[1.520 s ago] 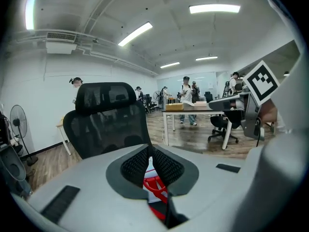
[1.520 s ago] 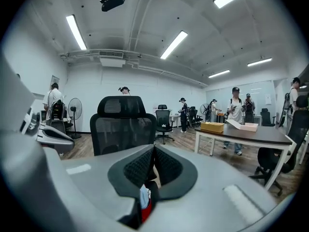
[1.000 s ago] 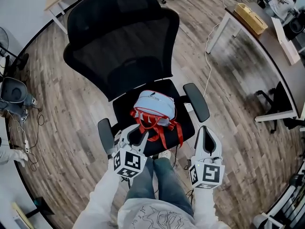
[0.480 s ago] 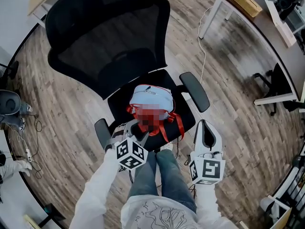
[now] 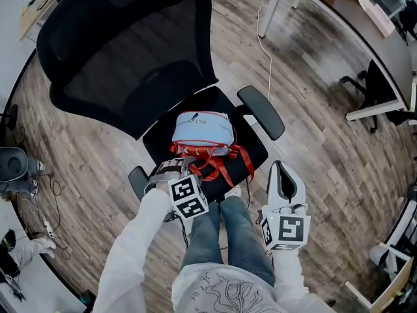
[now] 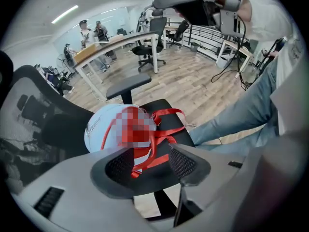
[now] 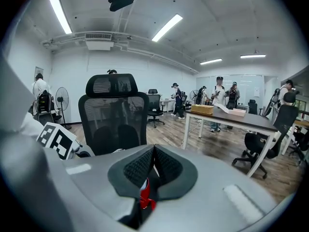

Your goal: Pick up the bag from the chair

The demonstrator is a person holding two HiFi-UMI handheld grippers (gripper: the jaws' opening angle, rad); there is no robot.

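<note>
Head view first: the left gripper (image 5: 180, 167) points steeply down over the front of the chair (image 5: 124, 57). The light blue bag (image 5: 202, 128) sits on the seat just ahead of its tips. The bag's red straps (image 5: 220, 163) spill toward the tool and lie right at its tips. Whether the tips touch them is not clear from here. The right gripper (image 5: 283, 169) hangs off to the bag's right, past the seat edge and apart from it. The chair's armrest (image 5: 260, 111) is ahead of it and slightly to its left. The person's jeans (image 5: 218, 230) run between the two tools, close behind both.

Over to the left gripper view: the left gripper (image 6: 150, 162) stands wide, its jaws having just been opening. The two dark pads (image 6: 183, 161) are well apart. The bag (image 6: 102, 125) is ahead and a little left of the jaw line, resting on the black seat. A red strap (image 6: 153, 159) shows in the gap between the jaws, with neither pad pressing on it. Nothing is gripped.

Now the right gripper view: the right gripper (image 7: 153, 151) has its jaws together, pads meeting at the tips. A scrap of red (image 7: 146, 193) peeks out below the closed jaws, too small to tell more. Straight ahead and slightly left rises the chair's mesh back (image 7: 116, 115). The left gripper's marker cube (image 7: 57, 140) sits at this tool's left. A desk (image 7: 231, 117) stands ahead to its right.
</note>
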